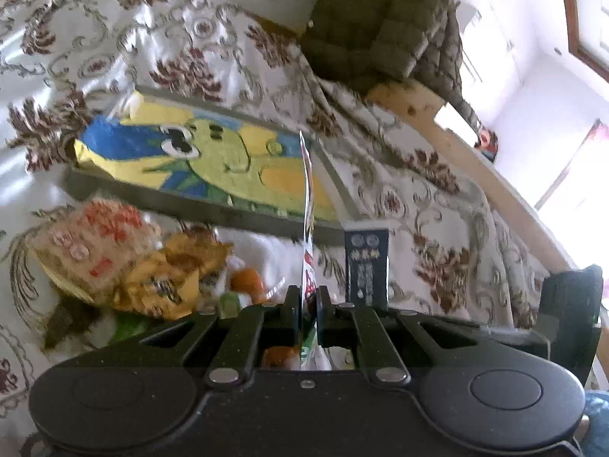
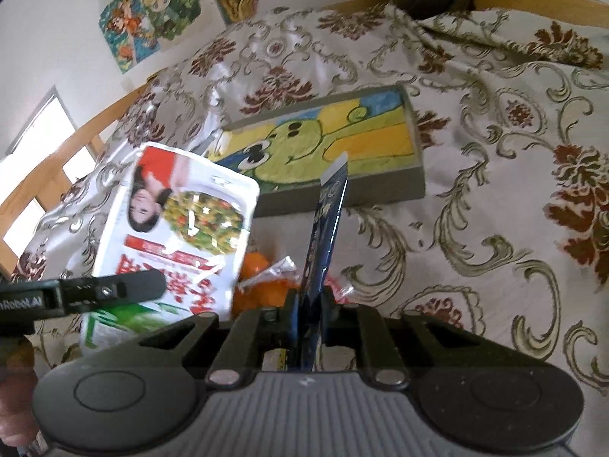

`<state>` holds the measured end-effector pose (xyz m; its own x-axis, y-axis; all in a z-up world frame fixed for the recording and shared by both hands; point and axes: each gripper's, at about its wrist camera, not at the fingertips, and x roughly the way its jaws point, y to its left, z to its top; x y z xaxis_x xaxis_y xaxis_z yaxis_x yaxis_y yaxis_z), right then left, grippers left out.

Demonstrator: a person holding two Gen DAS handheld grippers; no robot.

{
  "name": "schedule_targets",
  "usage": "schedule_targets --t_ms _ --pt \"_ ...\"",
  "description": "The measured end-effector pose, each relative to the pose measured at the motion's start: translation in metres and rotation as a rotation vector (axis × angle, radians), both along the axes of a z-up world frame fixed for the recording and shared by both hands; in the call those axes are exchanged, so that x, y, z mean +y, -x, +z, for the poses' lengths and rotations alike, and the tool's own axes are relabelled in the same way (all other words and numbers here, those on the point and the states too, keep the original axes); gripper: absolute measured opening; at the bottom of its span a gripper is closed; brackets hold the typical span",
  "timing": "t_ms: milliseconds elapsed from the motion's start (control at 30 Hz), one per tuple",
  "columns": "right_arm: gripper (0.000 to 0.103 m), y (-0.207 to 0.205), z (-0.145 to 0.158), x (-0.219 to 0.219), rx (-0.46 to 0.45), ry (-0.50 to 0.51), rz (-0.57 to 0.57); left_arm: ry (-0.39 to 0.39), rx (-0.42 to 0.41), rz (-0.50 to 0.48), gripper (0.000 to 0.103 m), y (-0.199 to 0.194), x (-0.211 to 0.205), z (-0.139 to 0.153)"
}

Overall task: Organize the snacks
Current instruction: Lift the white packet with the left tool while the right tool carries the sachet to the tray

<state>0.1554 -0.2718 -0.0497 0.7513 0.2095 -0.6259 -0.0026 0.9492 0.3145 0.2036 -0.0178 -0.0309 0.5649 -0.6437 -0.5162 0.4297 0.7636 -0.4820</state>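
My left gripper (image 1: 307,297) is shut on a white and red snack pouch (image 1: 307,205), which I see edge-on rising between its fingers. From the right wrist view the same pouch (image 2: 179,224) shows its printed face, with the left gripper (image 2: 158,285) clamped on its lower part. My right gripper (image 2: 310,301) is shut on a thin dark blue packet (image 2: 327,224) that stands upright; this packet (image 1: 366,266) appears just right of the pouch. Behind both lies a shallow grey tray (image 1: 198,209) (image 2: 342,194) lined with a green cartoon picture and holding no snacks.
On the flowered cloth (image 2: 475,247), loose snacks lie near the grippers: a pinkish bag (image 1: 95,243), a yellow-brown bag (image 1: 171,282) and orange wrapped pieces (image 2: 262,278). An olive quilted jacket (image 1: 380,26) hangs over the wooden edge (image 1: 437,122) behind.
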Motion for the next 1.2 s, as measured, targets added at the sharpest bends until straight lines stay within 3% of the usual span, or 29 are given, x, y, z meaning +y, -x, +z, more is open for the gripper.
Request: schedule_targets --t_ms 300,533,767,867,1200 --pt "0.011 -0.005 0.007 -0.004 -0.039 0.003 -0.023 0.024 -0.06 0.085 0.008 -0.019 0.012 0.012" --pt "0.011 -0.023 0.024 -0.011 -0.106 -0.053 -0.026 0.073 -0.093 0.213 0.008 -0.057 0.02 0.022" --pt "0.012 -0.065 0.044 -0.019 -0.204 -0.23 -0.061 0.147 -0.055 0.36 0.008 -0.101 0.028 0.019" --pt "0.012 -0.09 0.046 -0.016 -0.243 -0.256 -0.063 0.167 -0.041 0.398 0.008 -0.117 0.032 0.012" --pt "0.012 -0.17 0.01 -0.014 -0.153 -0.284 -0.143 0.239 0.035 0.509 0.008 -0.156 0.064 -0.023"
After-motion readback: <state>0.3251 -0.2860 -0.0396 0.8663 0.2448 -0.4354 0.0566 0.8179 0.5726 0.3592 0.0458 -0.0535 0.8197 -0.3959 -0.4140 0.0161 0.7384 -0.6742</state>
